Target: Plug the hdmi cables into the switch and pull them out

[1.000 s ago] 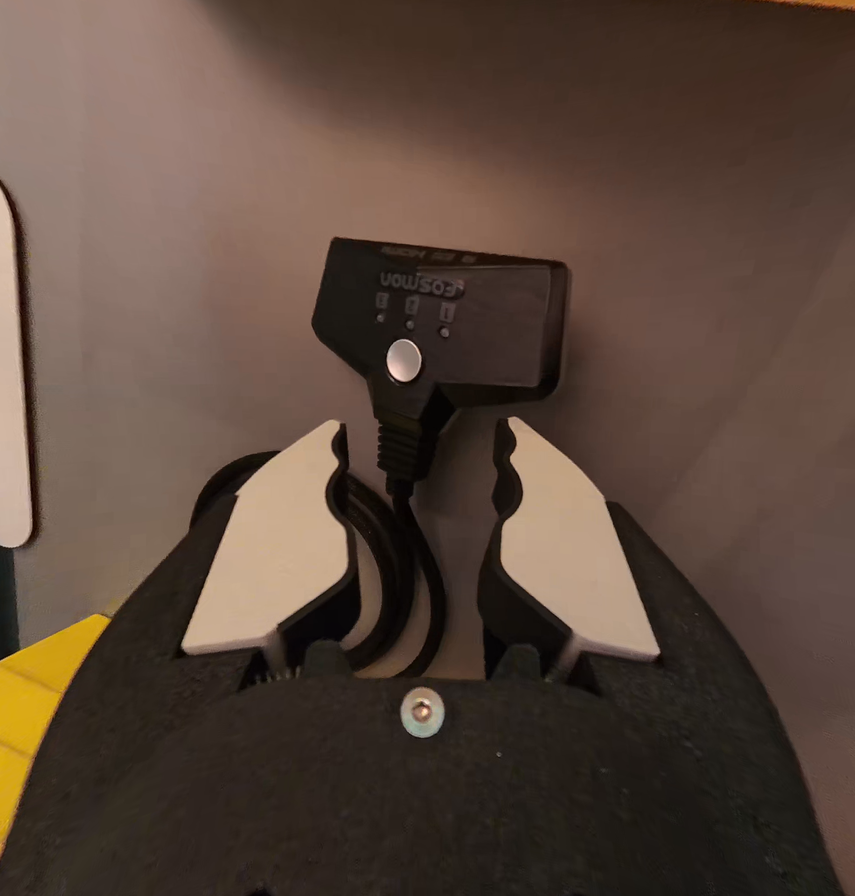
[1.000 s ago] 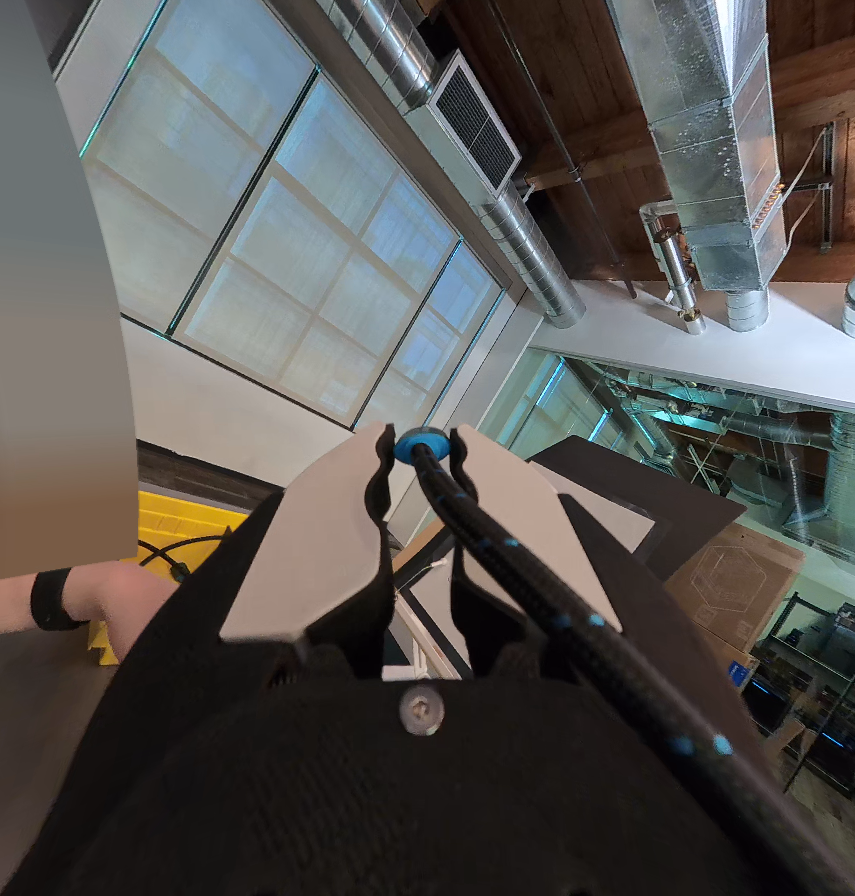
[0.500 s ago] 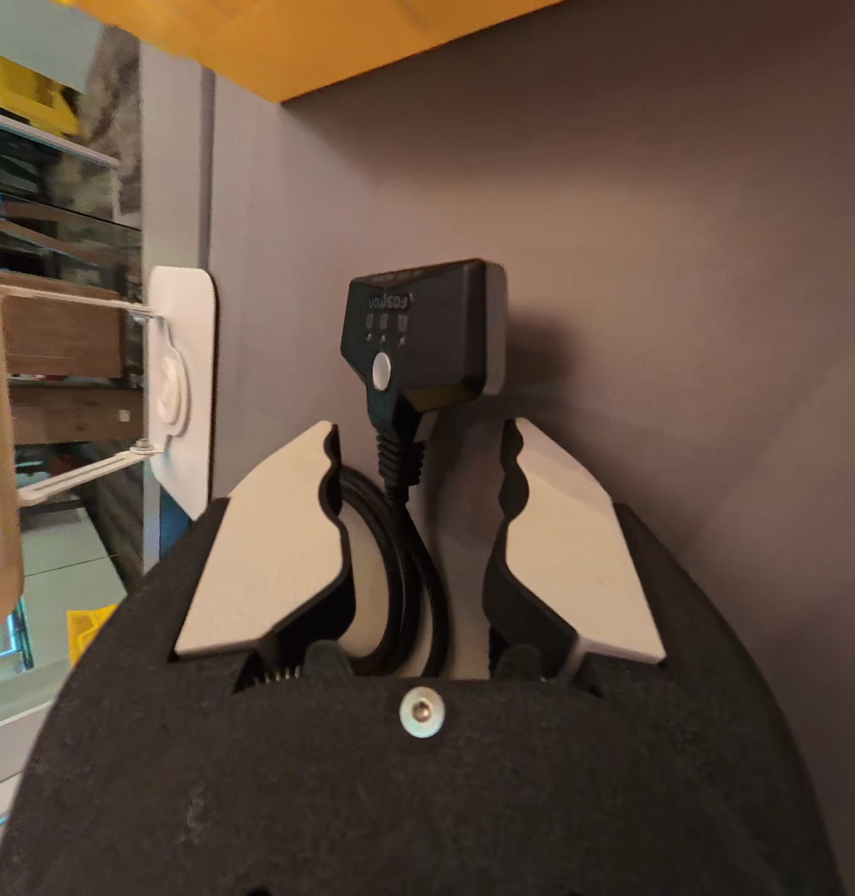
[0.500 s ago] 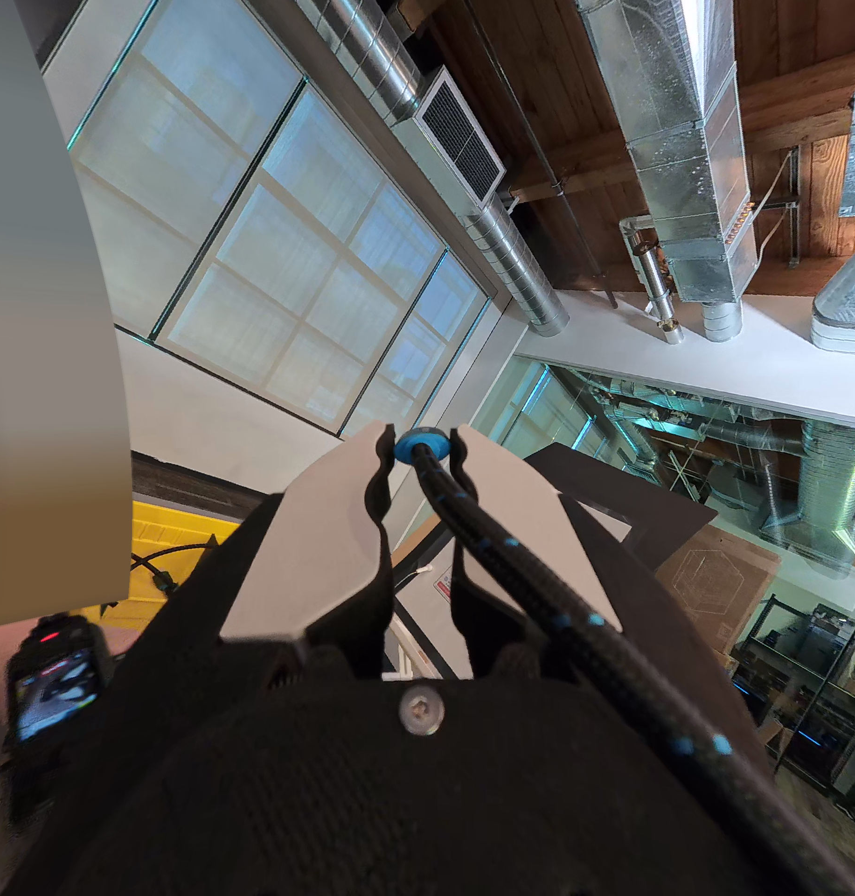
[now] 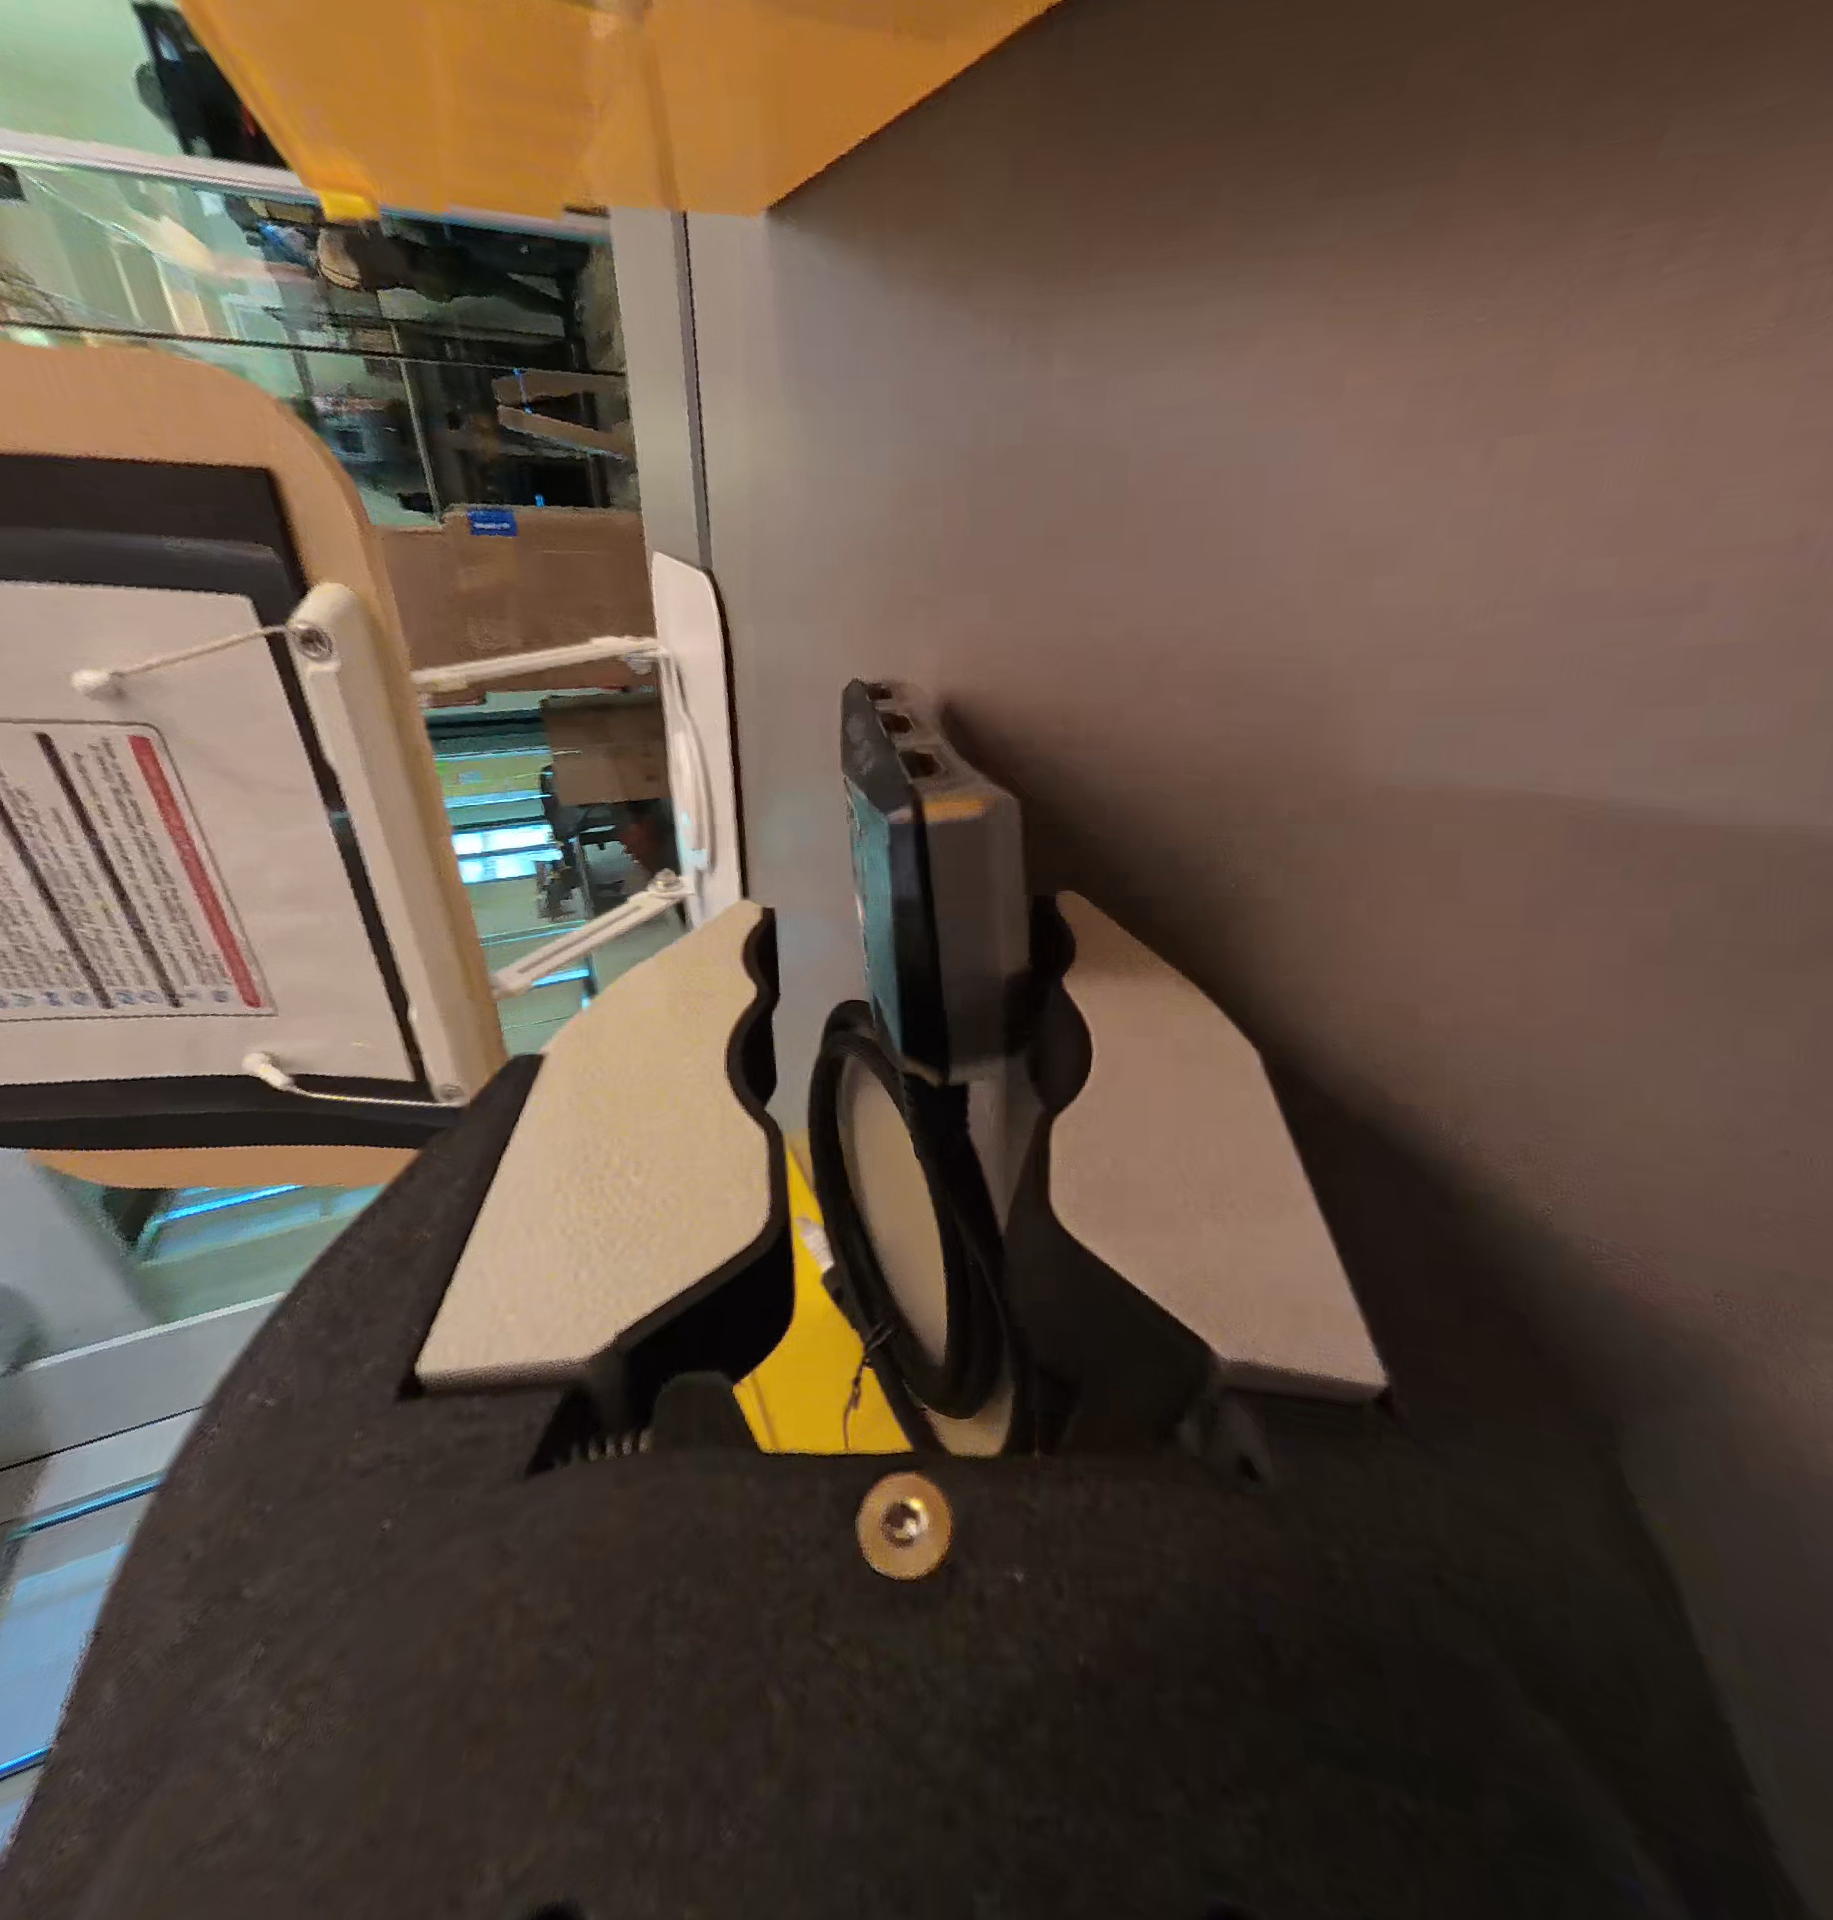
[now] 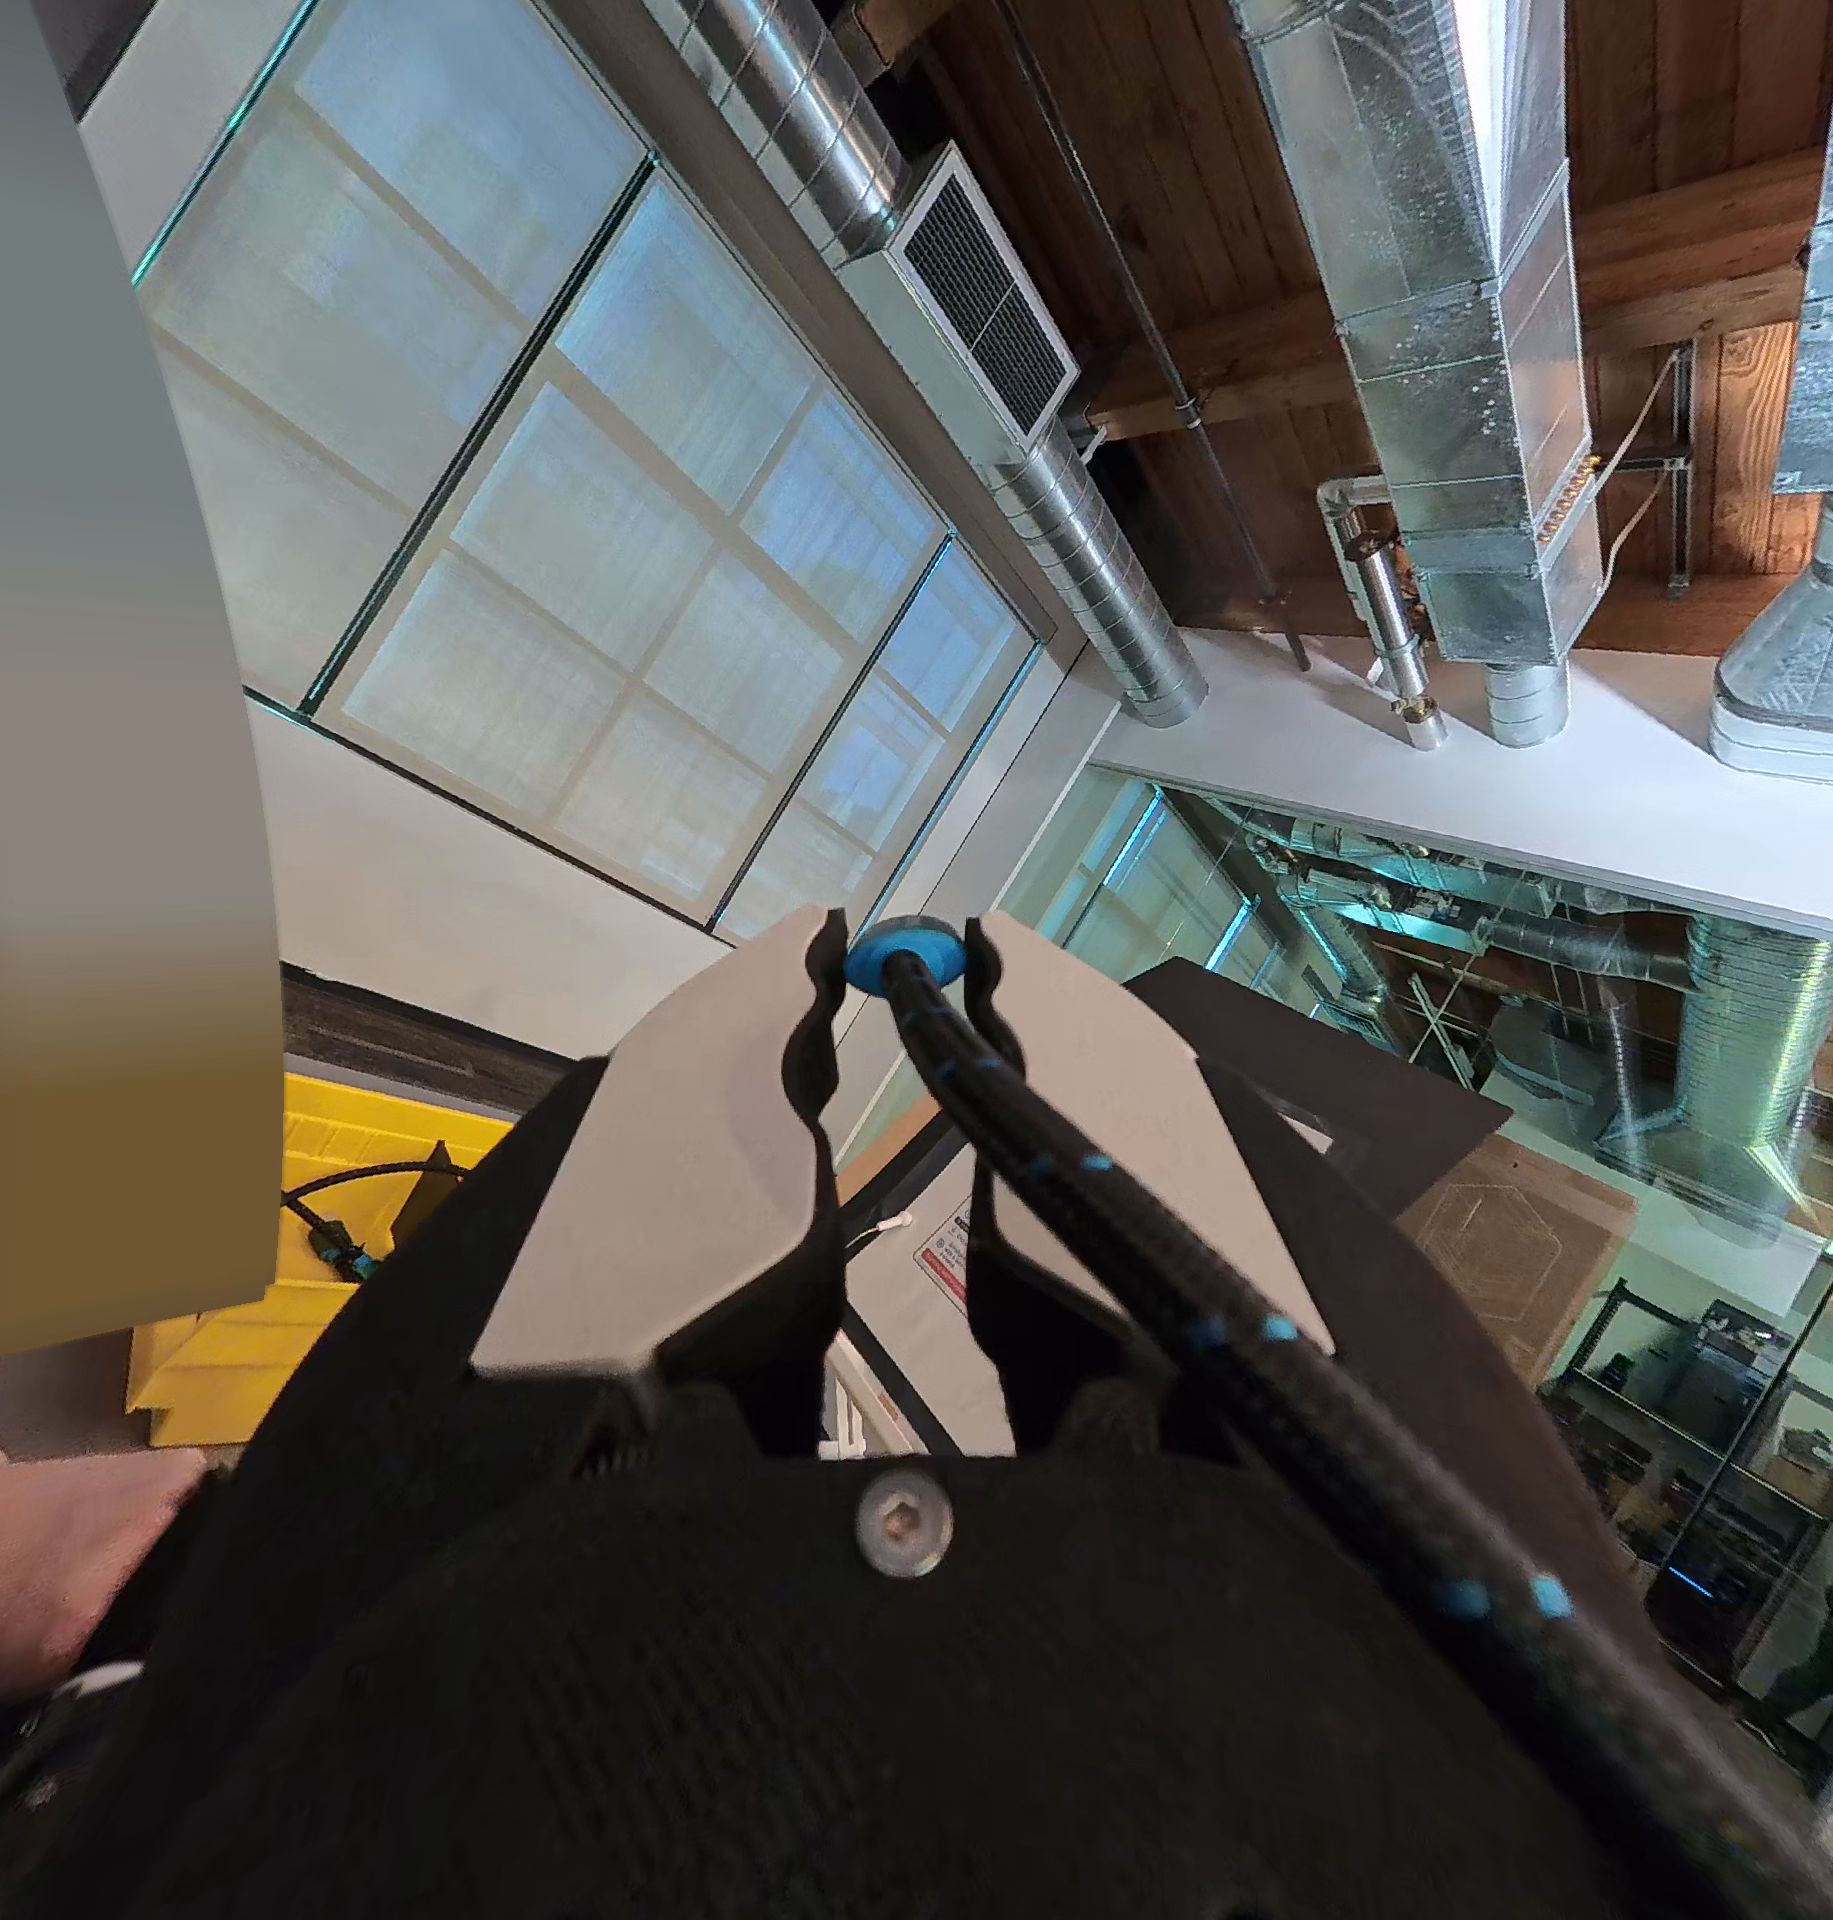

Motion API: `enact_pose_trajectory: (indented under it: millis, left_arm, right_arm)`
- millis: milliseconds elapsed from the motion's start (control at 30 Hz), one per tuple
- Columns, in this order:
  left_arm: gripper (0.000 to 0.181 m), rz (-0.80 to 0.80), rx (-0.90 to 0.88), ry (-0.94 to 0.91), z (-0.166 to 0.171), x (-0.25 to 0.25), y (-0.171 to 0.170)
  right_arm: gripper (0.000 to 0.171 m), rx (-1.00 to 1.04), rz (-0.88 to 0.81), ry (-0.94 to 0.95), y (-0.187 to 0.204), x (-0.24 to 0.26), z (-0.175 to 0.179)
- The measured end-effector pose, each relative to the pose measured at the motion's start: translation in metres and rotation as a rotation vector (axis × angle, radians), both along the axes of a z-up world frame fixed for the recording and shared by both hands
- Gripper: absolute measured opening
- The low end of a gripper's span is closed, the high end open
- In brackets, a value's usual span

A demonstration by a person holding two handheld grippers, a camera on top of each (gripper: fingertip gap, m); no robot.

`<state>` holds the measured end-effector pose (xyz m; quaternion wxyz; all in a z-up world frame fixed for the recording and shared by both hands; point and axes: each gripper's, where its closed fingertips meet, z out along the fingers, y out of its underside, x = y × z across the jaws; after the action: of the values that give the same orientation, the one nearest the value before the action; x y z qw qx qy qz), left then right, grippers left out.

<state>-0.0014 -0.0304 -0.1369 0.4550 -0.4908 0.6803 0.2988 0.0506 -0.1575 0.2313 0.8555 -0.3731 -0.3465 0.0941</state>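
In the left wrist view the black HDMI switch (image 5: pixel 927 894) stands edge-on against the grey surface (image 5: pixel 1411 727), its ports (image 5: pixel 896 727) facing away from me. My left gripper (image 5: pixel 907 935) is open, and the switch's near end sits between the fingers, close to the right finger (image 5: pixel 1182 1143). The switch's own black cable (image 5: pixel 839 1195) coils back between the fingers. My right gripper (image 6: pixel 904 935) points up at the windows and is shut on a black braided HDMI cable (image 6: pixel 1151 1247) just behind its blue collar (image 6: pixel 876 961). The plug is hidden beyond the tips.
A yellow bin (image 6: pixel 226 1340) holding another cable is at the left, with a person's hand (image 6: pixel 50 1538) below it. A tan-edged panel bearing a printed sheet (image 5: pixel 164 831) and a white plate (image 5: pixel 696 707) stand left of the switch. An orange board (image 5: pixel 579 94) is overhead. Some 40 cm of space lies between my two pairs of fingers.
The left gripper has turned and moved closer to the switch, which went from face-on and ahead of the tips to edge-on between the fingers. The right gripper has kept hold of the cable, shifting slightly.
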Motion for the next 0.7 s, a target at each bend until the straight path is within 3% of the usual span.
enact_pose_trajectory:
  millis: [200, 333, 700]
  left_arm:
    - [0.045, 0.003, 0.017, 0.047, -0.001, 0.006, 0.008]
    - [0.029, -0.022, 0.057, 0.079, -0.006, 0.007, 0.013]
    - [0.028, -0.074, 0.055, 0.054, -0.006, 0.006, 0.023]
  right_arm:
    - [0.022, 0.003, -0.002, 0.017, -0.002, 0.006, 0.003]
    - [0.022, -0.001, 0.0, 0.02, -0.001, 0.008, 0.003]
    - [0.022, -0.012, -0.005, 0.012, 0.003, 0.005, 0.0]
